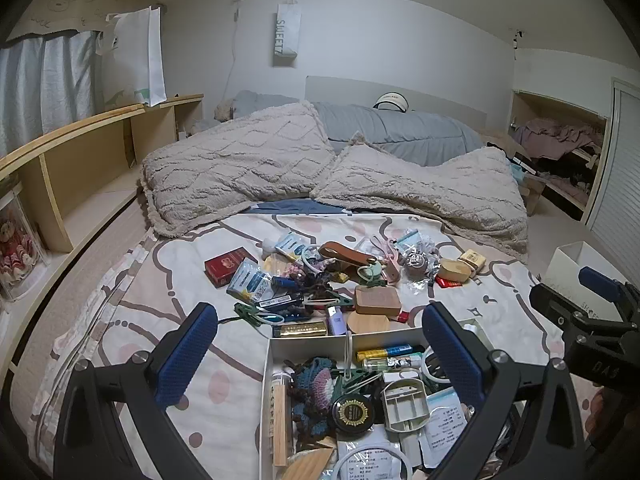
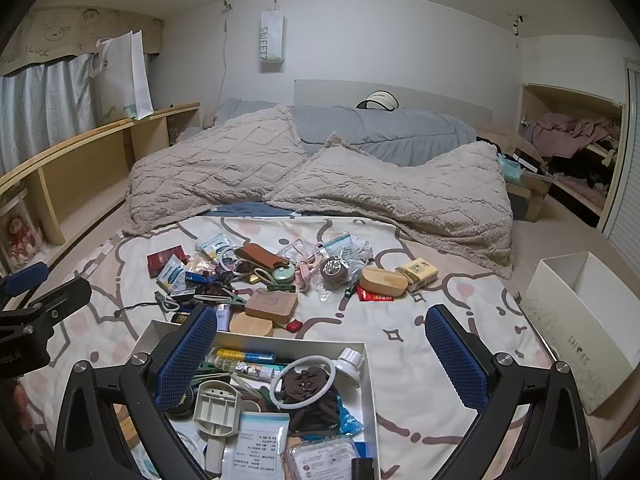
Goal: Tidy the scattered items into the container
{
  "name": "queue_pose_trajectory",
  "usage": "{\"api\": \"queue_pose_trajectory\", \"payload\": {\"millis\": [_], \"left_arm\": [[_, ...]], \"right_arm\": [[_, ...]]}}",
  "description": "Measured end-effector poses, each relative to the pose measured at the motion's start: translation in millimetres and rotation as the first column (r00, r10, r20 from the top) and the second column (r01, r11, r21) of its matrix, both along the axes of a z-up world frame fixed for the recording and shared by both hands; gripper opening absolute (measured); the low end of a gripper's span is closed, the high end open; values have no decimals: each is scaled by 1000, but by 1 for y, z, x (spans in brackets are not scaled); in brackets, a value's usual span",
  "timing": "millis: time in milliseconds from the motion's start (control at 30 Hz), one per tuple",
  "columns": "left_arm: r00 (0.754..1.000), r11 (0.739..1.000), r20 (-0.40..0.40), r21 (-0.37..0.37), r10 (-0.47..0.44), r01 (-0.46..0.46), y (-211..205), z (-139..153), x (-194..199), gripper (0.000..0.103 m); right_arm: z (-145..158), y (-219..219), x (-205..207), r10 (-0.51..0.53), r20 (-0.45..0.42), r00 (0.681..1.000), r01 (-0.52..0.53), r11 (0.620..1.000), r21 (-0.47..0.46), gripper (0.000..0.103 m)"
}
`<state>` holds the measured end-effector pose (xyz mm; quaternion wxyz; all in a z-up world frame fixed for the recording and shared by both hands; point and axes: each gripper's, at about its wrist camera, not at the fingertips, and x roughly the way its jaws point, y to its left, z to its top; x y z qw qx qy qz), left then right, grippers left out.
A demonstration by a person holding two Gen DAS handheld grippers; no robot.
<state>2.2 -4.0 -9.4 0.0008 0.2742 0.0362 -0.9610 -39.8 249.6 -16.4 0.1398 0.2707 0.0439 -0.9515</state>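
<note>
**Container half filled, both claws wide and empty**

Container (image 1: 269,364) first, from the left wrist view: the white box sits at the near edge of the bed (image 1: 132,312), already crowded with a black round tin (image 1: 353,414), a yellow-and-blue tube (image 1: 384,351) and paper packets. Left gripper (image 1: 320,356) hangs over it, jaws spread wide, nothing between the blue pads. Beyond the box's far wall, the scattered items (image 1: 340,276) sprawl across the middle of the bed: a red box (image 1: 229,266), a brown leather case (image 1: 346,254), a tan square block (image 1: 377,300) and a round wooden lid (image 1: 368,324) just beside the box. The right gripper (image 1: 600,300) shows at the right edge.

Over to the right wrist view: right gripper (image 2: 320,356) is also wide, holding nothing, its left pad over the container (image 2: 370,376) and its right pad over bare sheet. A white ring (image 2: 302,380) lies inside the box on a dark bundle. An empty white shoebox (image 2: 576,320) stands off the bed's right edge. Two beige pillows (image 2: 320,176) lie across the bed behind the clutter.
</note>
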Motion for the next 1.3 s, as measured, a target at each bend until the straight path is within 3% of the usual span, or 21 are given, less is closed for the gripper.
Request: {"api": "queue_pose_trajectory", "payload": {"millis": [767,1300], "left_arm": [[1000,1000,12,-5,10,-10,-3,-6,0,103],[987,989,58,18,147,-148,-55,-14,-12,103]], "right_arm": [[-5,1,-4,0,23,1000,0,1000,-3,103],[-6,44,-31,-92,89,992,99,993,-70,103]]}}
